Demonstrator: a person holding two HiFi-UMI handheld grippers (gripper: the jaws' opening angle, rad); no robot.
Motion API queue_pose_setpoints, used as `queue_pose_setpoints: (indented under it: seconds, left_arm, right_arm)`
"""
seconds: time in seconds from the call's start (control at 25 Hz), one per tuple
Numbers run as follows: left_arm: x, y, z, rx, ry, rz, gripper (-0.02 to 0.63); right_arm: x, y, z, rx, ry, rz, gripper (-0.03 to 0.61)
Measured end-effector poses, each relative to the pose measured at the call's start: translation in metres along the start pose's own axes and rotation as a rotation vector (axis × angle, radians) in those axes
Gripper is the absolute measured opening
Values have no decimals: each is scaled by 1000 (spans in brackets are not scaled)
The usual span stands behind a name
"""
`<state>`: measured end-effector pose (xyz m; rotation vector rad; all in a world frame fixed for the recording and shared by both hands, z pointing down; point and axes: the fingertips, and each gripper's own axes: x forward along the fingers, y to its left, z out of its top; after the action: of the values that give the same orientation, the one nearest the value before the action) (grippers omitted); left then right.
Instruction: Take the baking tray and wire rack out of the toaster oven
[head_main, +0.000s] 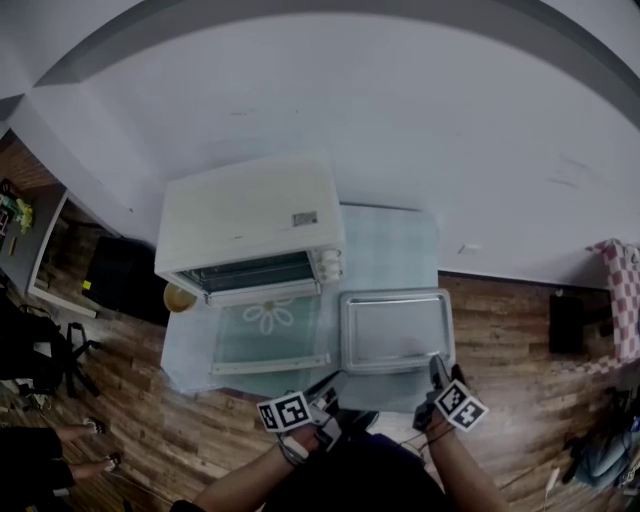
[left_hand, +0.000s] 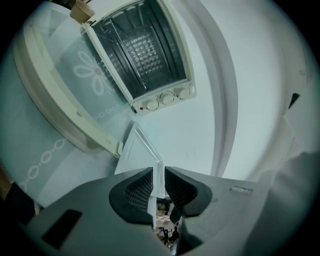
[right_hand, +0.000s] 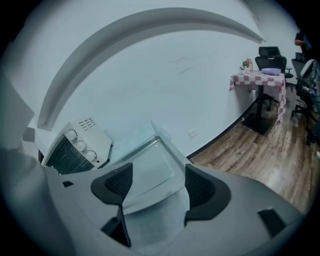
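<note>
Tray (head_main: 395, 330) is out of the oven (head_main: 250, 220) and sits on the desk (head_main: 390, 245), just right of the dropped door (head_main: 268, 335). Rack (left_hand: 140, 50) is inside the oven, on its rails. Both forearms reach in from the near edge, close together, with the marker cubes facing up. Left gripper (left_hand: 158, 180) comes in low at the tray's near-left corner, jaws clenched on the thin rim. Right gripper (right_hand: 157, 182) hangs at the near-right corner, angled down across the tray. Its jaws are spread wide and grasp nothing, with the tray's edge showing between them and neither pad touching it.
</note>
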<state>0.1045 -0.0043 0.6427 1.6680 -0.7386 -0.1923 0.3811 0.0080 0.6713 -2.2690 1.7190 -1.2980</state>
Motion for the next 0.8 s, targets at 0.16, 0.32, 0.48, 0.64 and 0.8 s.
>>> queue_pose_setpoints:
  seconds: [0.16, 0.32, 0.48, 0.64, 0.8]
  left_arm:
    - [-24, 0, 36, 0, -86, -7, 69]
    - [-58, 6, 83, 22, -180, 7, 71]
    - [-96, 20, 136, 34, -269, 35, 71]
    - [-130, 33, 188, 52, -344, 53, 72]
    - [-151, 53, 239, 53, -411, 71, 75]
  right_arm:
    - [4, 53, 5, 76, -25, 146, 251]
    - [12, 121, -8, 206, 12, 311, 198]
    - [19, 187, -29, 258, 77, 390, 178]
    - [27, 246, -50, 280, 131, 449, 175]
    - [39, 293, -66, 292, 153, 475, 175]
